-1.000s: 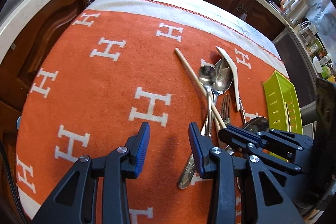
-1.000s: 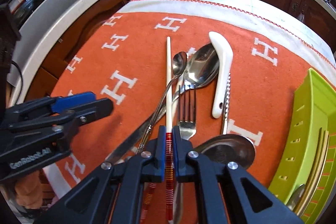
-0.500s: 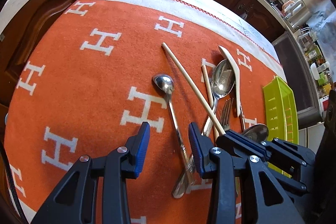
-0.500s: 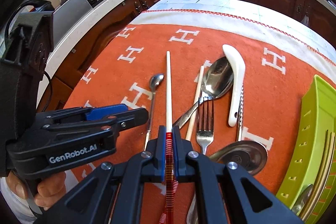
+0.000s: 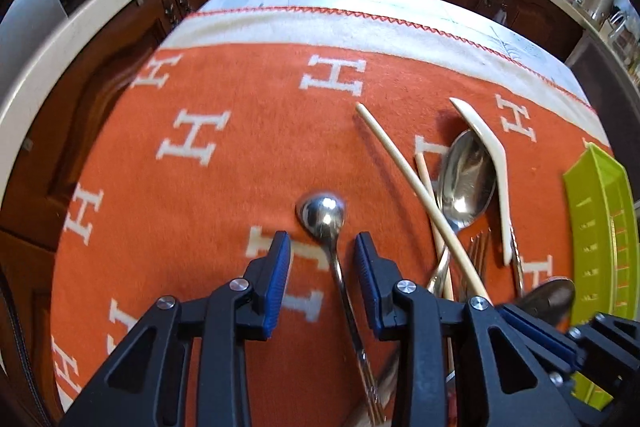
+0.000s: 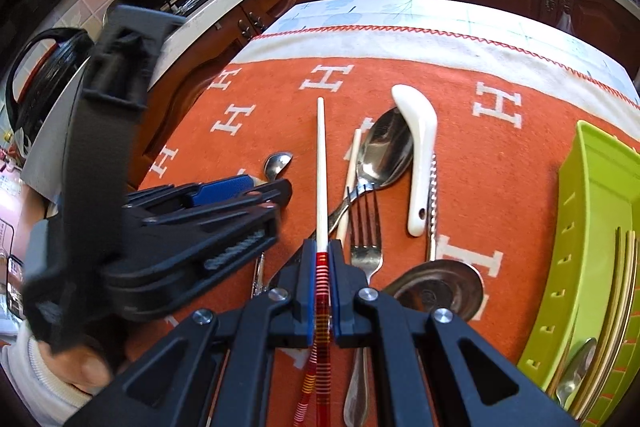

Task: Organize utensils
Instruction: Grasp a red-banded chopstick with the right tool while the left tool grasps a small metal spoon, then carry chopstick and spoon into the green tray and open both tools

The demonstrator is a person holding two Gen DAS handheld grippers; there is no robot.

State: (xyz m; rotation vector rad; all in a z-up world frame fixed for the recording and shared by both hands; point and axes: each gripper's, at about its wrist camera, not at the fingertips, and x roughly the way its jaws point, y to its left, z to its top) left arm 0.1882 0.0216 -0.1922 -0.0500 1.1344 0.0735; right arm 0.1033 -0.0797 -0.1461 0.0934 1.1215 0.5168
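1. Left gripper (image 5: 320, 247): its jaws are closing, with a gap on either side of the small spoon (image 5: 322, 217) between them; the blue pads do not touch it. The spoon's bowl lies just past the fingertips, its handle running back under the gripper on the orange cloth (image 5: 224, 187).
2. From the right wrist view, the left gripper (image 6: 240, 187) sits at the left, with only the small spoon's (image 6: 277, 163) bowl showing beyond it.
3. Right gripper (image 6: 322, 247): its jaws are pressed tight on a chopstick (image 6: 320, 167), gripping it at the red-striped end; the pale shaft points straight ahead over the cloth.
4. A second chopstick (image 6: 352, 171) lies just right of the held one, partly under the other cutlery.
5. Next come the big spoon (image 6: 384, 151) and the fork (image 6: 366, 227), overlapping near the spoon's neck.
6. A white ceramic spoon (image 6: 418, 147) rests on the big spoon's right edge, with a serrated knife (image 6: 433, 207) beside its handle.
7. A round ladle bowl (image 6: 436, 287) lies close to the right gripper.
8. Far right, the green tray (image 6: 592, 195) holds some utensils already.
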